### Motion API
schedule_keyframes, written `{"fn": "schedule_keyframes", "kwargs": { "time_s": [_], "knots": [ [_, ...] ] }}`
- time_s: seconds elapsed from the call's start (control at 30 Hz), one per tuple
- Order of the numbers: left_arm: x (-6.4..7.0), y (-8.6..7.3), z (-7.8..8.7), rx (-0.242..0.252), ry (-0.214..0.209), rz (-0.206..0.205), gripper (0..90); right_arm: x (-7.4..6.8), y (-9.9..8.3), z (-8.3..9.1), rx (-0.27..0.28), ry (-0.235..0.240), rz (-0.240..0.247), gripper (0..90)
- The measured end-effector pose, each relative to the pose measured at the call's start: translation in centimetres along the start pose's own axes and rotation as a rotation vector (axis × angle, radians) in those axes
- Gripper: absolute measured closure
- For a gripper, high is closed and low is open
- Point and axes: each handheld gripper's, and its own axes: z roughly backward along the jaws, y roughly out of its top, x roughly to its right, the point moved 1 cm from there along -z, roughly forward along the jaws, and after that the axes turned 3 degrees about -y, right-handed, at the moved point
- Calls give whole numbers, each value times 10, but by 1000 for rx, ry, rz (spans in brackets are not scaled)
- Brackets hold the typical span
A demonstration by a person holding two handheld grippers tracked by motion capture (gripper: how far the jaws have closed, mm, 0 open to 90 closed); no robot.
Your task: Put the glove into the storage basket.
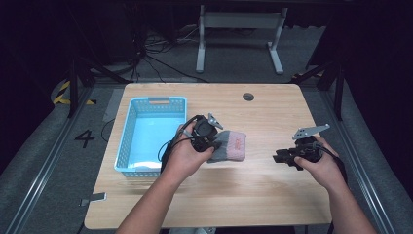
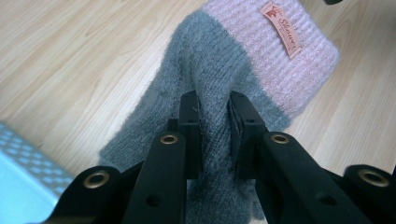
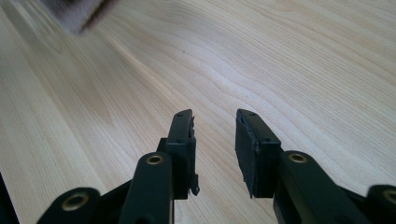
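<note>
Table (image 1: pixel 253 190) of pale wood carries everything, and a light blue basket (image 1: pixel 127 141) sits on its left part. Just right of the basket lies a sock (image 1: pixel 230 146), grey with a pink cuff and a small label. The left gripper (image 2: pixel 214 119) is clenched on a raised fold of the sock's grey part, fabric bunched between its jaws. Well apart, at the right, the right gripper (image 3: pixel 215 140) hangs released over bare wood, jaws parted with nothing between them
</note>
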Motion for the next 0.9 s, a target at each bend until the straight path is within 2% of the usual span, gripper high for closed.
{"fn": "schedule_keyframes", "kwargs": {
  "time_s": [0.4, 0.6, 0.73, 0.9],
  "knots": [
    [-27, -18, 37, 50, 42, 52, 776, -1, -1, -4, -12, 4, -1, 677],
    [-45, -31, 56, 47, 90, 73, 776, -1, 3, -6, -9, 9, 8, 677],
    [-59, -41, 69, 54, 98, 100, 776, -1, 4, -9, -15, 12, 9, 677],
    [-73, -53, 83, 56, 130, 130, 776, -1, 3, -12, -26, 11, 7, 674]
  ]
}}
